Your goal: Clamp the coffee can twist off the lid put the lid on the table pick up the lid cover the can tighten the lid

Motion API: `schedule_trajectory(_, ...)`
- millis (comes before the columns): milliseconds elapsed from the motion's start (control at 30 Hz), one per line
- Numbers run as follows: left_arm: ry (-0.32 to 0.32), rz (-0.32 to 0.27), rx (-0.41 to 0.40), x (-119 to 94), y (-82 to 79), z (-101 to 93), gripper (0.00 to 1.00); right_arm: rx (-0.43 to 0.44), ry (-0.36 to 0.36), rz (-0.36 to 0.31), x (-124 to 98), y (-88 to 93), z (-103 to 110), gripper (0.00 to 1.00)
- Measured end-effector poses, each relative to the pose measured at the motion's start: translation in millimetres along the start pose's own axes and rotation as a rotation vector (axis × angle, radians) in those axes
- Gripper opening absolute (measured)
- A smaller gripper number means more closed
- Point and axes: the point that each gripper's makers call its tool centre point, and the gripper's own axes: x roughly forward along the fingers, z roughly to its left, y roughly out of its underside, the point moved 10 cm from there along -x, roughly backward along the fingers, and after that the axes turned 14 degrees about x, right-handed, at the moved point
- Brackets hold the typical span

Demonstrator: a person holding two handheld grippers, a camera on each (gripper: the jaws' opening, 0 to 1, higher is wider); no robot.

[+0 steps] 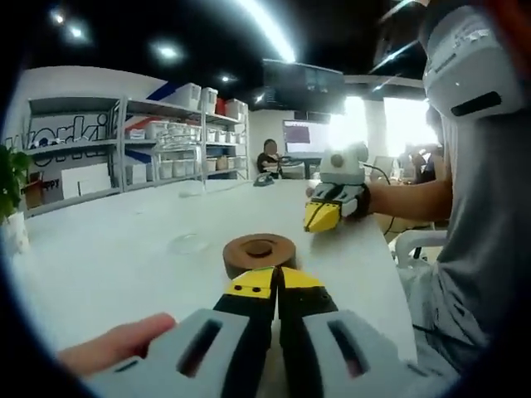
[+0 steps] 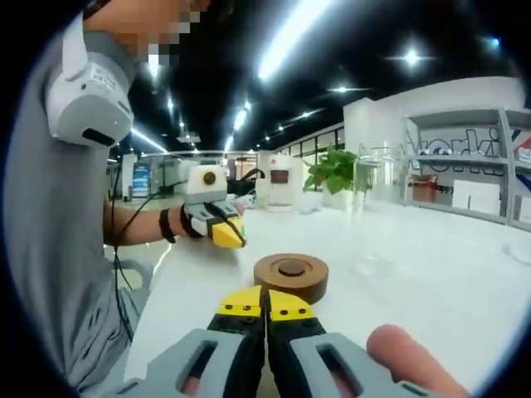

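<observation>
Brown lid (image 1: 259,251) flat on white table (image 1: 124,249), clear glass can (image 2: 375,186) far off looks empty; my left gripper (image 1: 277,282) and right gripper (image 2: 265,303) both closed, holding nothing

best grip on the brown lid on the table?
Probably the lid's round side wall, fingers on opposite sides, coming down from above. It lies flat on the white table as a low disc with a small knob on top, so the rim offers more hold than the knob. Both the left gripper and right gripper are shut and must open first.
</observation>
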Motion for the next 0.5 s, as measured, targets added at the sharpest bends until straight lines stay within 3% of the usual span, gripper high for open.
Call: schedule_trajectory(500, -0.007, -0.002, -0.006, 0.6, -0.3, -0.1, 0.00, -0.025, -0.013, 0.010, 1.7, 0.8, 2.3, 0.00)
